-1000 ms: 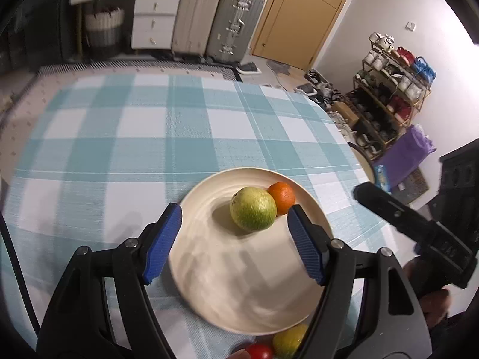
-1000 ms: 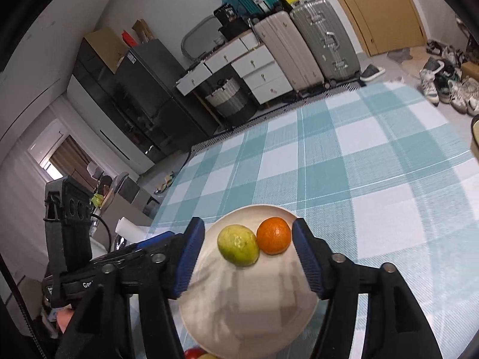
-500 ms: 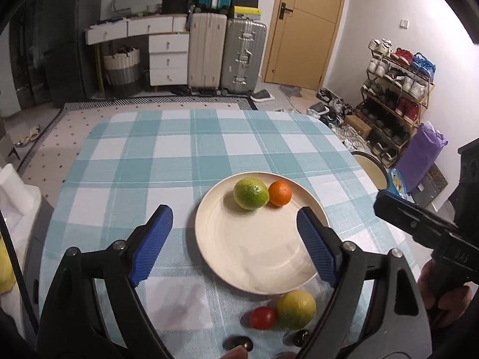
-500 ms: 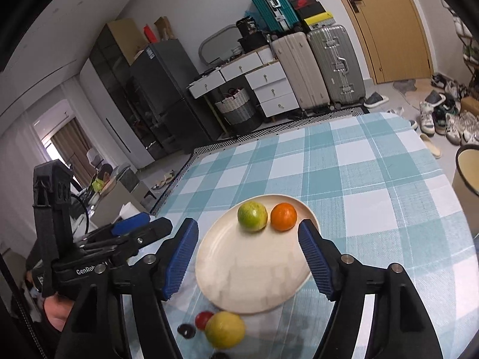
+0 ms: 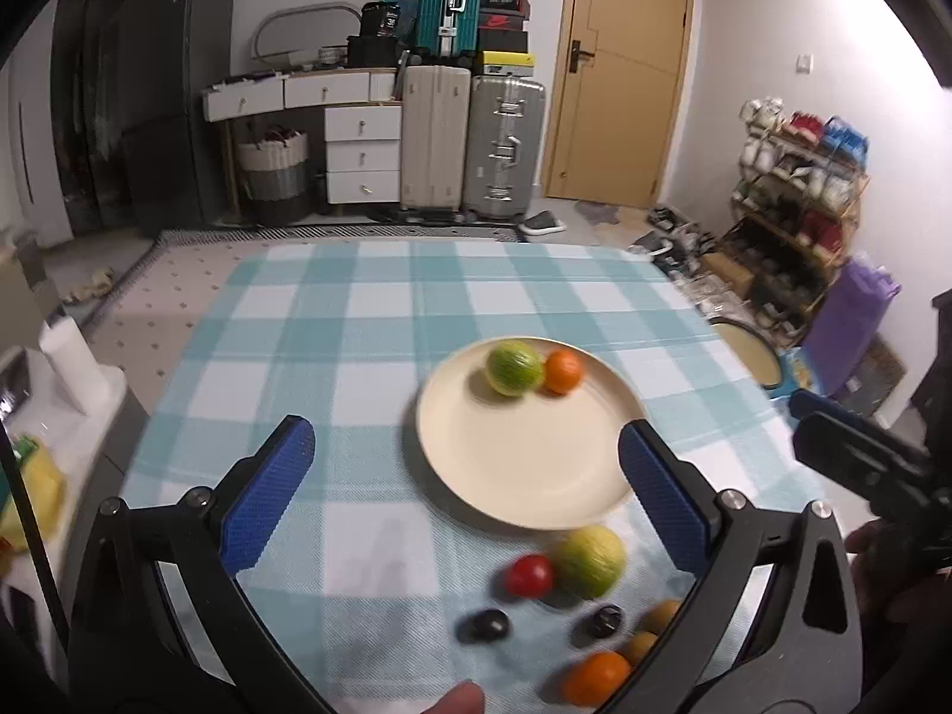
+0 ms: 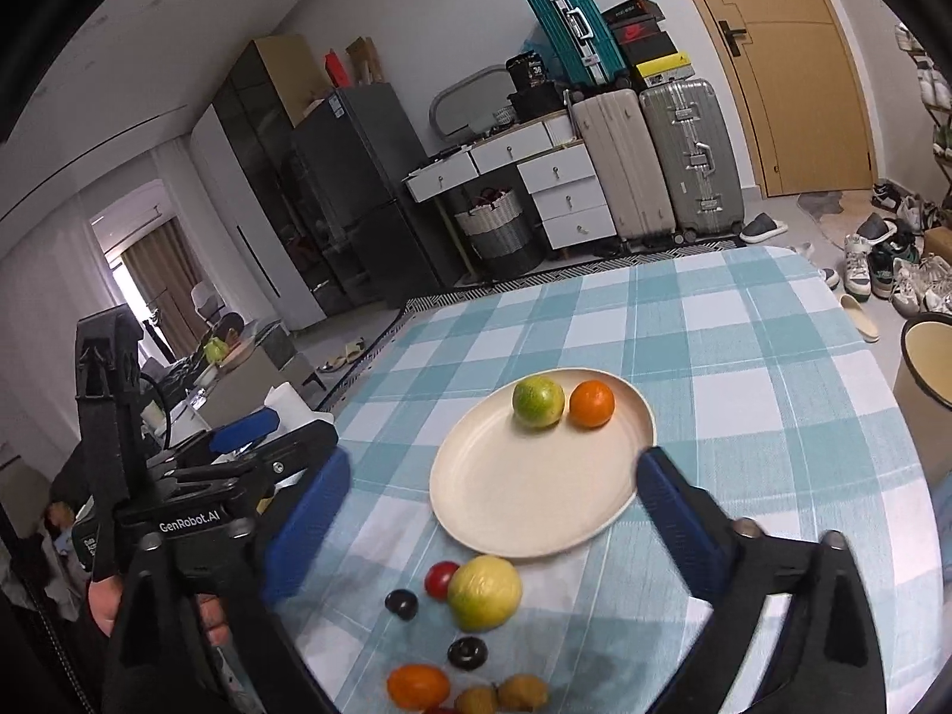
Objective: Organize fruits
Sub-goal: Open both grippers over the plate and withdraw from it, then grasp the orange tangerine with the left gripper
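Both grippers, left gripper (image 5: 464, 479) and right gripper (image 6: 491, 511), have pulled back, fingers opening, empty. Green round fruit (image 6: 538, 402) and orange (image 6: 591, 404) sit on the cream plate (image 6: 523, 494); near fruits next.

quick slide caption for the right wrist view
Right gripper opening, empty, above a cream plate holding a green fruit and an orange; more fruit waits on the checked cloth.

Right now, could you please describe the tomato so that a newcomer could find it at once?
Start at the cream plate on the checked cloth. Just off its near rim lies a big yellow-green fruit. The tomato touches that fruit's left side: small, round, and the only red thing among the loose fruit.
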The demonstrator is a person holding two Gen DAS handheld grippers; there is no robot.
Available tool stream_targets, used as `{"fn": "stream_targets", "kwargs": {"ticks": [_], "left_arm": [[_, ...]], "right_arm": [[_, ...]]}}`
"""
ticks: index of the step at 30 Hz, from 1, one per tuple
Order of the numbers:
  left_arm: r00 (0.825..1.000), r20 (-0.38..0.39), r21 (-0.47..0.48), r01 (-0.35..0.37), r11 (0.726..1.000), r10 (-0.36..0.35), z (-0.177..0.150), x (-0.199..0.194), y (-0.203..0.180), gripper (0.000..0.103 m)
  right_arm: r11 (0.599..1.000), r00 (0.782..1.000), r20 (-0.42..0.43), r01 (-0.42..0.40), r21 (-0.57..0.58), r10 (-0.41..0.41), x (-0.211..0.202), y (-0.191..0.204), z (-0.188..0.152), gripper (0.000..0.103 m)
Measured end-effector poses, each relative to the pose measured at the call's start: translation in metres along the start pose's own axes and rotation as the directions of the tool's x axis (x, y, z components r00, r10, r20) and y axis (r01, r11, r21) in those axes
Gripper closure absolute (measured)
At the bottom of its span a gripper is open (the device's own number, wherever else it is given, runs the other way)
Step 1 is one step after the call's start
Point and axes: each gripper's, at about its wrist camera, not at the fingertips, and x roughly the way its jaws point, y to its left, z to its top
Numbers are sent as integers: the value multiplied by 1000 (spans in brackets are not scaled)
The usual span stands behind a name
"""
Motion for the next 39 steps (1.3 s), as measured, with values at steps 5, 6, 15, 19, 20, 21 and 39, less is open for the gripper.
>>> {"fn": "stream_targets", "kwargs": {"ticks": [5, 6, 15, 19, 20, 21, 39], "left_arm": [[1000, -17, -6, 19, 1000, -19, -24, -15, -3, 1], [999, -27, -9, 22, 1000, -22, -30, -15, -3, 1], [988, -143, 0, 56, 998, -56, -76, -4, -11, 1], [977, -195, -5, 87, 996, -86, -91, 6, -14, 1], [974, -206, -8, 92, 996, -92, -93, 9, -14, 1], [972, -214, -11, 100, 995, -100, -96, 10, -14, 1], [921, -326, -50, 210, 976, -215, -128, 43, -22, 2]], "right_arm": [[999, 999, 21, 27, -24, -26, -14, 7, -15, 1], [999, 999, 19, 30, -25, -29, -16, 8, -18, 1], [998, 998, -19, 56, -33, -57, -28, 9, -52, 0], [998, 997, -42, 62, -29, -63, -31, 9, -65, 0], [998, 997, -46, 62, -29, -64, -32, 10, -67, 0], [998, 997, -50, 65, -27, -66, -32, 9, -70, 0], [994, 982, -155, 110, 9, -107, -22, -7, -120, 0]]}}
